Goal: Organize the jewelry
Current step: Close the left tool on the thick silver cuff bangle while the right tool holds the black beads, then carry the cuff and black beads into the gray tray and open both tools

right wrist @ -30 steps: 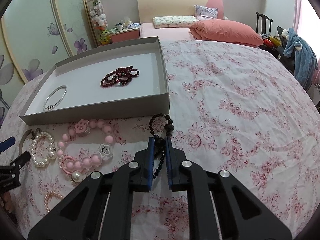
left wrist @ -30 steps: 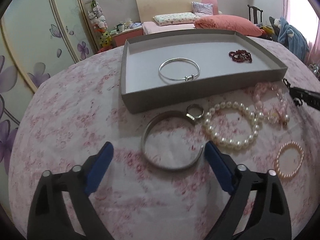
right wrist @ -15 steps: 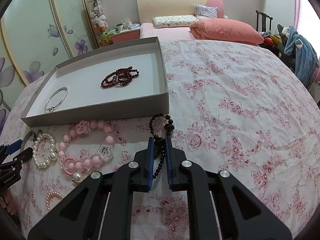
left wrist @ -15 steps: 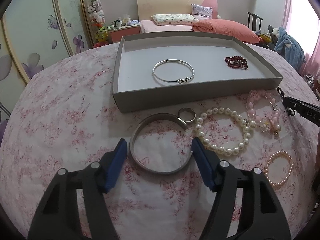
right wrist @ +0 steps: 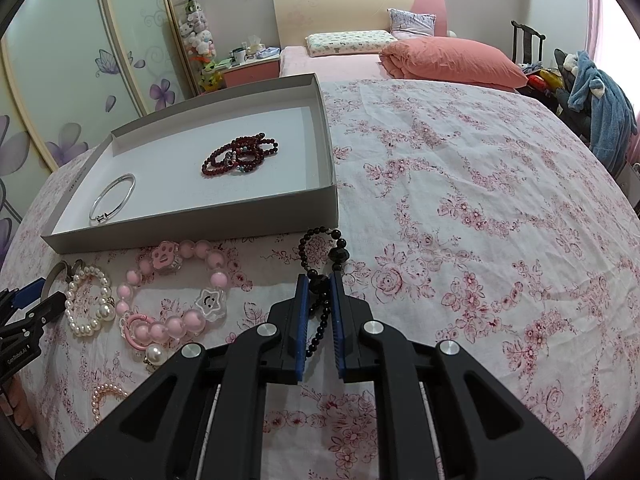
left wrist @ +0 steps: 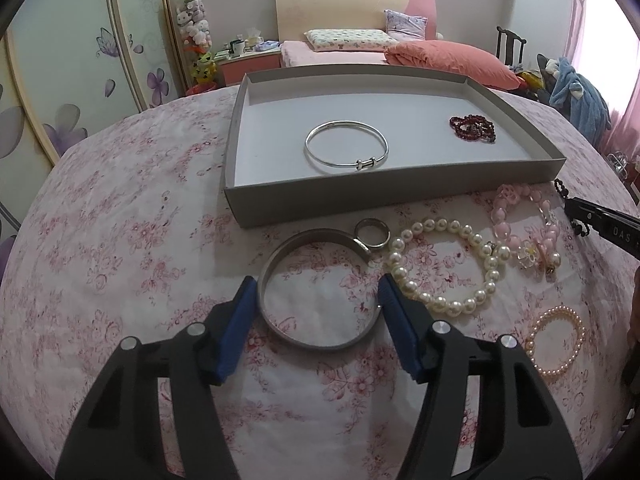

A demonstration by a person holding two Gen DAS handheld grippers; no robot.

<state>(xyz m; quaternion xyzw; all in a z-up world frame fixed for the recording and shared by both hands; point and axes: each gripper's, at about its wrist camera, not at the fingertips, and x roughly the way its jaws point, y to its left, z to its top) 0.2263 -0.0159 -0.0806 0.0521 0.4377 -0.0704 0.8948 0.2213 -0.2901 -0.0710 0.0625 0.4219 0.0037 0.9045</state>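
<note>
Jaws on your left gripper (left wrist: 316,294) are closing around the wide silver bangle (left wrist: 316,288) on the bedspread beside the tray (left wrist: 392,194) — keep both pads square on its rim. Your right gripper (right wrist: 319,280) pinches the black bead string (right wrist: 320,264) — lift it level.

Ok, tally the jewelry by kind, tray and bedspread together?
Silver bangles: 2 (thin bangle, wide bangle)
Ring: 1
Pearl bracelets: 2 (white pearls, small pink pearls)
Pink charm bracelet: 1
Dark red bead cluster: 1
Black bead strand: 1
Total: 8
</note>
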